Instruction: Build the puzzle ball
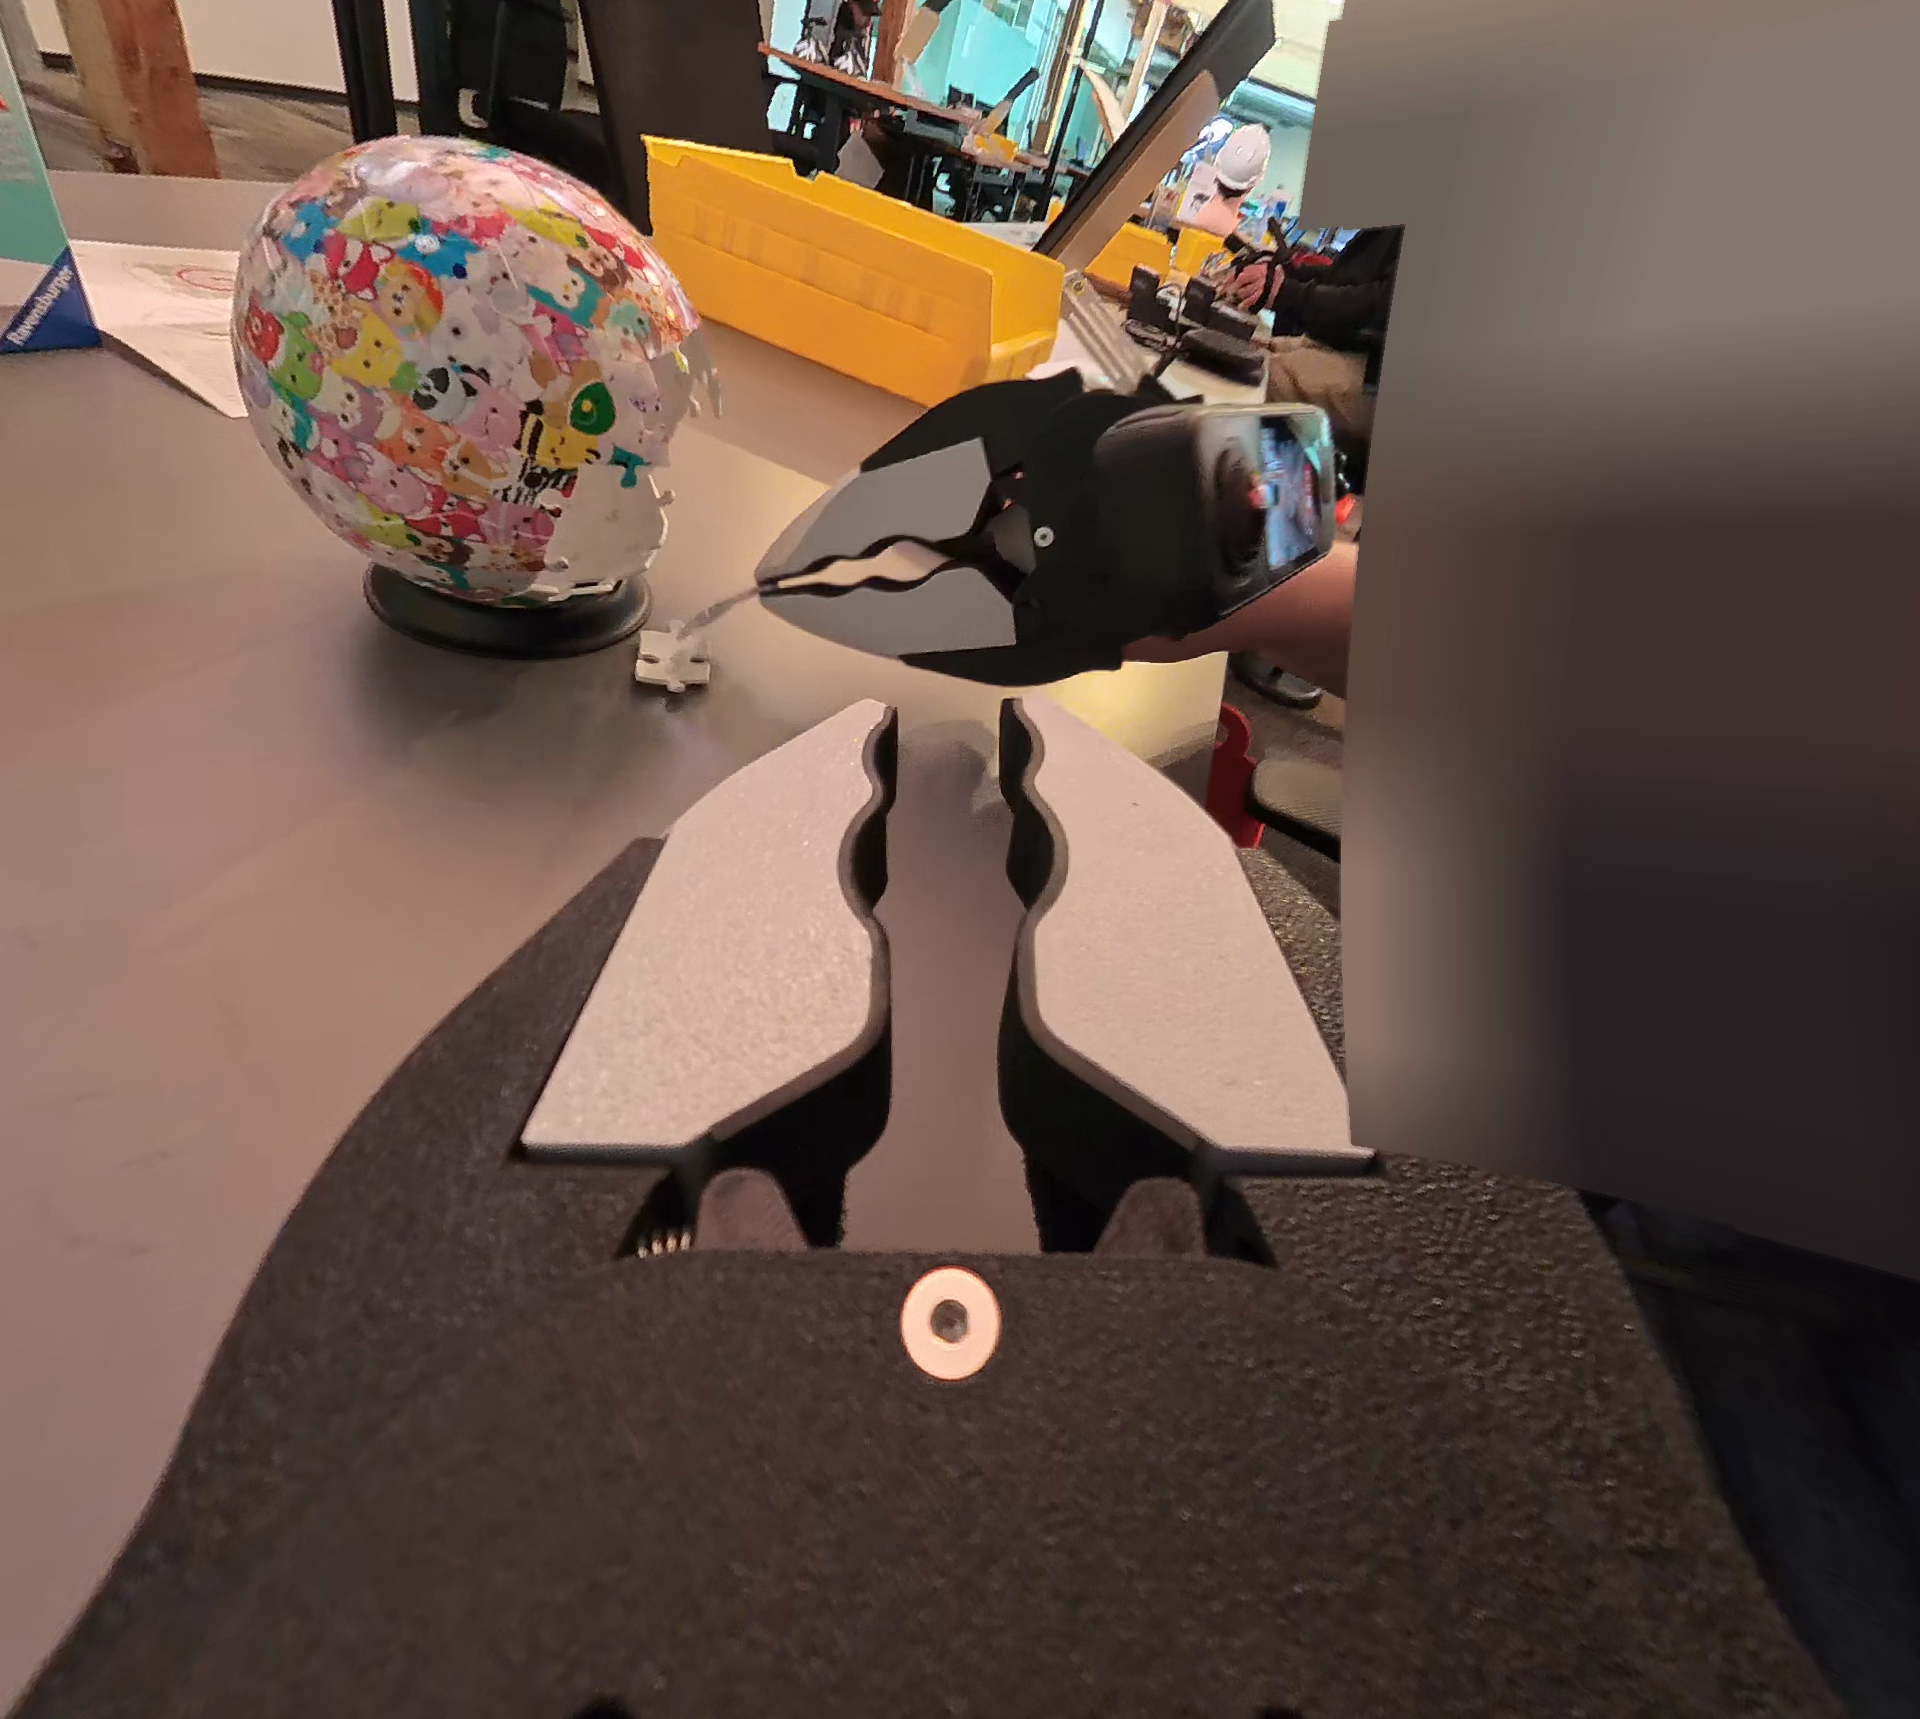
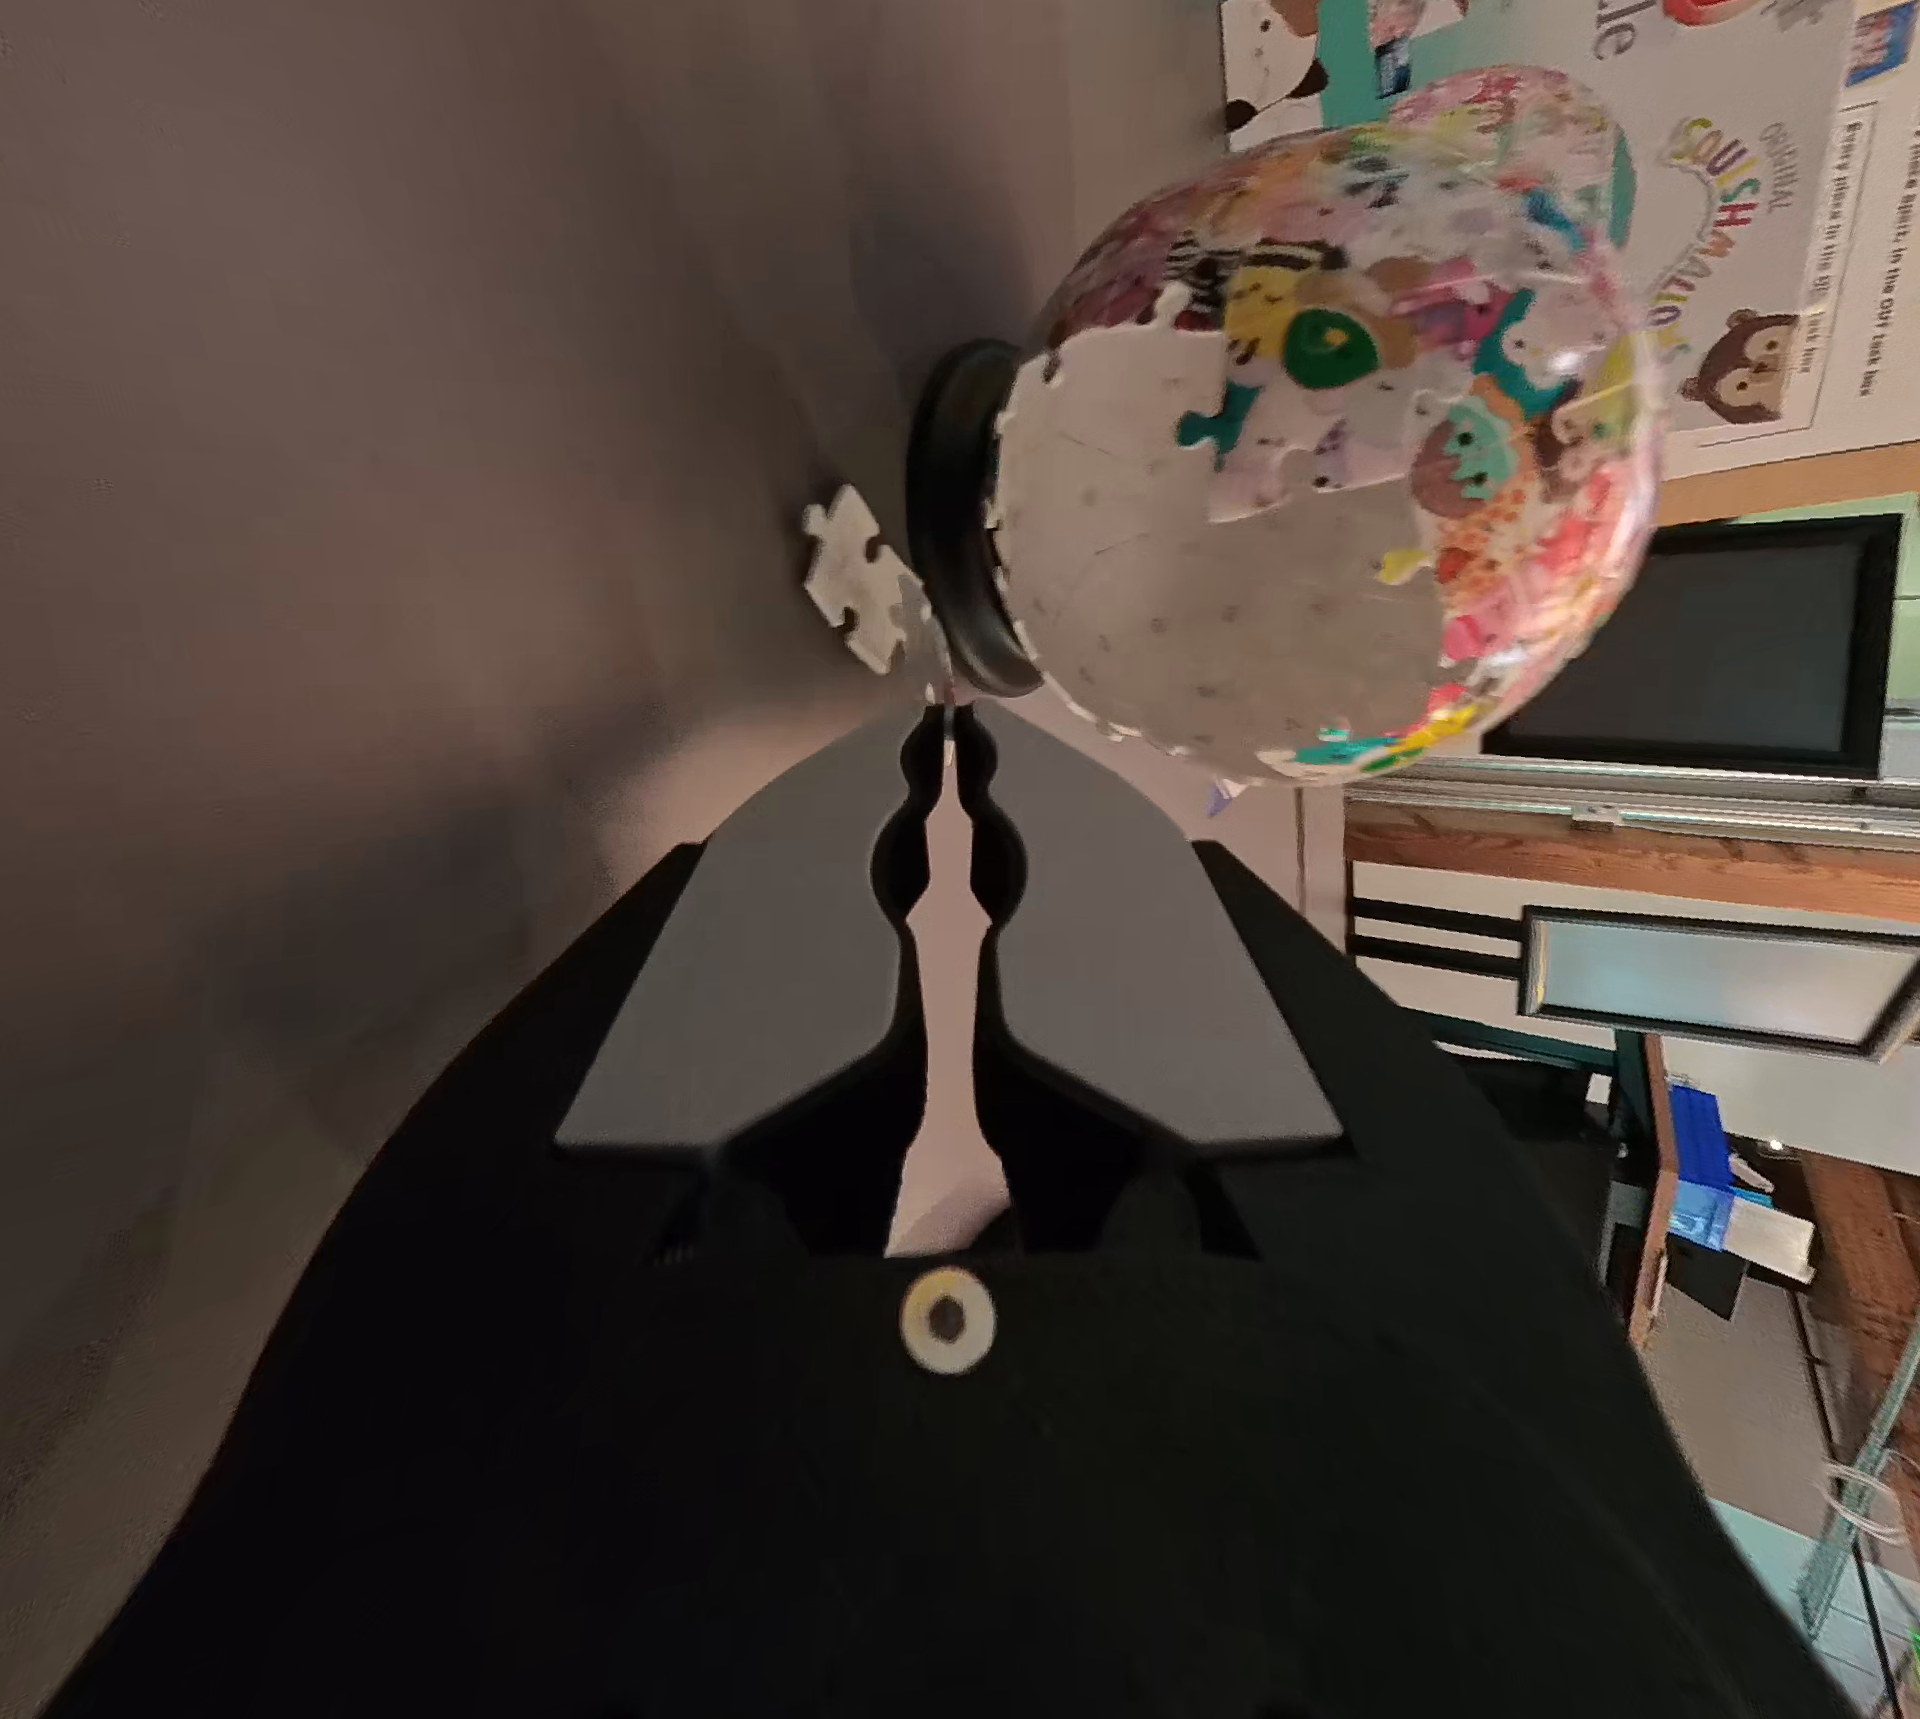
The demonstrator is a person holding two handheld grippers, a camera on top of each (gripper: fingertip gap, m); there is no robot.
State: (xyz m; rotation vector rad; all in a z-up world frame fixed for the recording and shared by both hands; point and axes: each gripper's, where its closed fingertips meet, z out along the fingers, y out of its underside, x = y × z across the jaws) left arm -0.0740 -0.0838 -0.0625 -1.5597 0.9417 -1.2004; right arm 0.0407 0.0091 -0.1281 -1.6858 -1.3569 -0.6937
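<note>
Now right gripper pinches puzzle piece; left gripper parted, empty.

Printed lettering on puzzle box

Your left gripper is held level and low, its two fingers parted with an empty gap between them. Your right gripper reaches in from the right, rolled onto its side, fingertips pointing down and to the left. Its fingers are drawn nearly together, pinching a thin white piece at the very tips
</note>
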